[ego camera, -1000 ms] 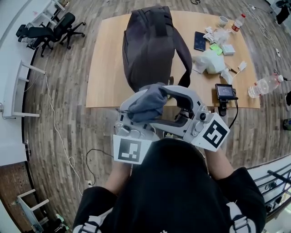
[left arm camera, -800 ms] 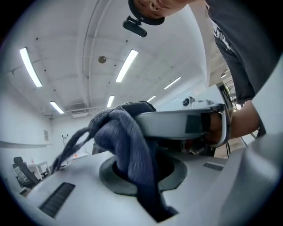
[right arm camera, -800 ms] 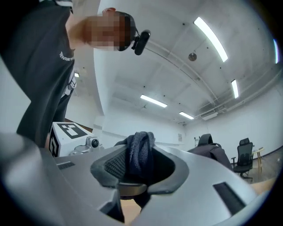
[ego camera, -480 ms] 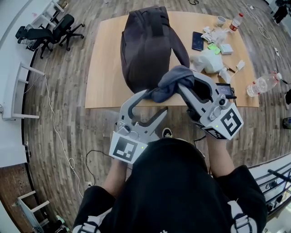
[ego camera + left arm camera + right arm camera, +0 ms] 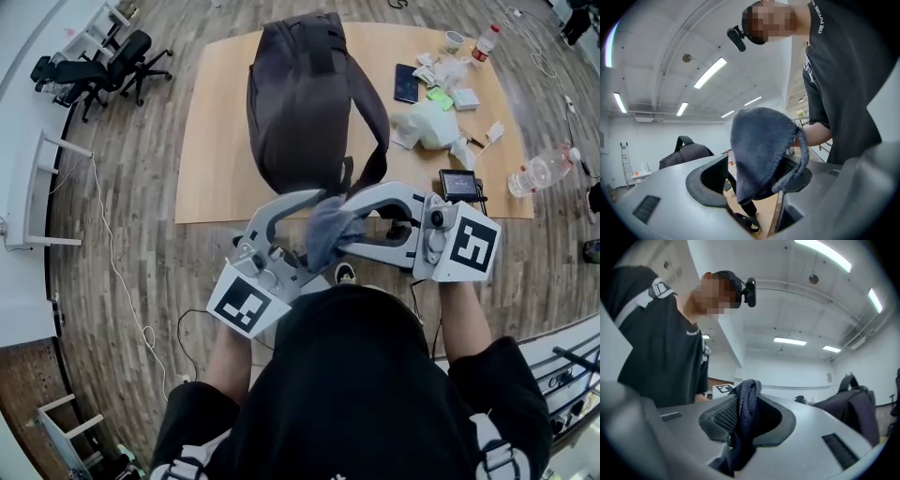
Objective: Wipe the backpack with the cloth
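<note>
**A:** What is shown in the head view?
**B:** The backpack (image 5: 305,94) is laid on the worktop (image 5: 216,141). The cloth (image 5: 325,239) is held at the near edge, between the left gripper (image 5: 314,230) and the right gripper (image 5: 345,222). No wiping is judged begun.
**A:** And the left gripper view?
**B:** Its jaws have just been opened, and the cloth is draped between them, unpinched.
**A:** The right gripper view?
**B:** Its jaws have just been clenched on the cloth. The carry to the backpack and all wiping are left.

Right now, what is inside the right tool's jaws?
The grey cloth, pinched between the right tool's jaws, which have just been closing. How much cloth lies deeper is covered by the jaws.
</note>
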`<state>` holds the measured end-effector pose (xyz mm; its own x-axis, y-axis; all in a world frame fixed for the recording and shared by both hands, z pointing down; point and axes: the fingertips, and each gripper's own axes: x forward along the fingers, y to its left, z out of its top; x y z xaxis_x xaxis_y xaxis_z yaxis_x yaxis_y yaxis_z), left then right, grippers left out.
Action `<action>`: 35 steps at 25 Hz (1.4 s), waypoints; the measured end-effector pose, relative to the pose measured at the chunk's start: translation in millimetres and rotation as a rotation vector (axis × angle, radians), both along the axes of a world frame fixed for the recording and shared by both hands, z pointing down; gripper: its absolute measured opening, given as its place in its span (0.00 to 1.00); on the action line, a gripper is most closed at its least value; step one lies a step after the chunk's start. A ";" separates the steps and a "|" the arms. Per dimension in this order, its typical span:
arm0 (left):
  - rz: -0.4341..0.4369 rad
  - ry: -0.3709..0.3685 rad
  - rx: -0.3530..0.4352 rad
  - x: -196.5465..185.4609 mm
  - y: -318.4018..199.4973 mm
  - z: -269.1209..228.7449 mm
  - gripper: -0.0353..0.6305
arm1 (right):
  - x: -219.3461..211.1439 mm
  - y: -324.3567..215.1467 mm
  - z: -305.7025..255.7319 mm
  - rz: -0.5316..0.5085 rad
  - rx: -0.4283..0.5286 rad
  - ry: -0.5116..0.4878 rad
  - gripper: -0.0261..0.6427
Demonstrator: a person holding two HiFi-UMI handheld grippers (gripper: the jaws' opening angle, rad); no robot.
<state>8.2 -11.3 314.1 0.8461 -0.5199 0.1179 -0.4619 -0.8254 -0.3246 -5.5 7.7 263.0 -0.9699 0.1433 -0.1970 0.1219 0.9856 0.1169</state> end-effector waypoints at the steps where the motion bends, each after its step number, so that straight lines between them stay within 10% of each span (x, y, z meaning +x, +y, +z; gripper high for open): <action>1: 0.008 -0.001 -0.005 0.7 1.8 1.2 0.51 | -0.8 5.6 1.8 -0.048 -0.011 0.008 0.17; 3: 0.016 -0.007 -0.005 4.4 5.0 3.6 0.25 | -2.1 5.3 4.5 -0.072 -0.019 0.019 0.17; 12: -0.092 0.027 -0.087 -18.0 -7.1 15.2 0.21 | 4.9 -17.7 21.3 0.132 0.071 0.079 0.22; 17: -0.341 0.195 -0.217 -55.5 -39.4 9.5 0.20 | 35.5 -60.9 9.1 0.383 -0.042 -0.045 0.22; 23: -0.688 0.178 -0.306 -83.6 -105.4 6.6 0.20 | 32.6 -66.2 15.7 0.493 0.009 0.024 0.18; 35: -0.636 -0.021 -0.304 -33.2 -119.4 14.5 0.20 | 41.0 -70.8 11.7 0.549 -0.021 0.012 0.16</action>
